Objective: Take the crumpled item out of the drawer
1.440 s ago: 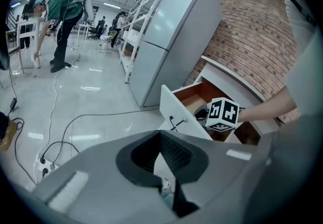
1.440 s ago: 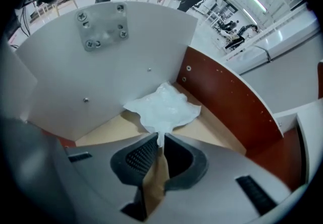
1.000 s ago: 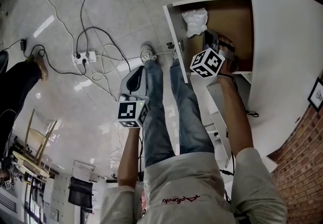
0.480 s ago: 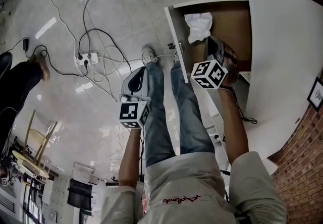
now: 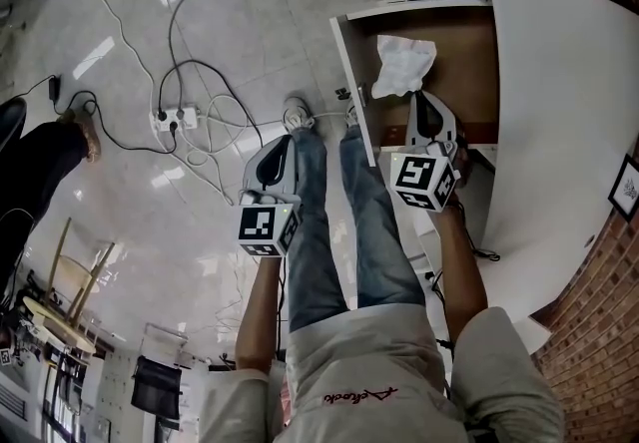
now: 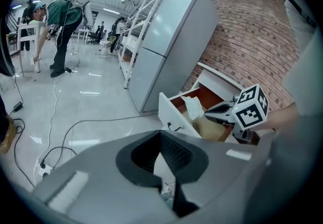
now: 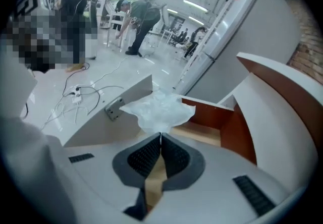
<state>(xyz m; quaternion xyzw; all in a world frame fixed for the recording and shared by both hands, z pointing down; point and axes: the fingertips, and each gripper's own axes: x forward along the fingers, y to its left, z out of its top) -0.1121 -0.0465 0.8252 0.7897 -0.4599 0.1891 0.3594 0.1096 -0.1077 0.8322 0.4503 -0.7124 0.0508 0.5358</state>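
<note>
The crumpled item [image 5: 404,65] is a white, crinkled sheet, pinched at its lower edge by my right gripper [image 5: 415,97], which is shut on it. It hangs above the brown inside of the open white drawer [image 5: 345,44]. In the right gripper view the crumpled item [image 7: 159,110] spreads out just past my right gripper [image 7: 160,135], over the drawer [image 7: 108,114]. My left gripper [image 5: 284,144] hangs over the floor left of the drawer, shut and empty. From the left gripper view, my left gripper [image 6: 160,138] points toward the drawer [image 6: 173,115] and the crumpled item [image 6: 193,107].
A power strip [image 5: 168,115] with tangled cables lies on the tiled floor to the left. A white rounded tabletop [image 5: 559,112] overhangs the drawer's right side. The person's jeans-clad legs [image 5: 319,221] stand between the grippers. A tall refrigerator [image 6: 166,51] stands behind the drawer.
My right gripper has drawn back toward the person, and the crumpled item has come up off the drawer's floor with it. The left gripper has barely moved.
</note>
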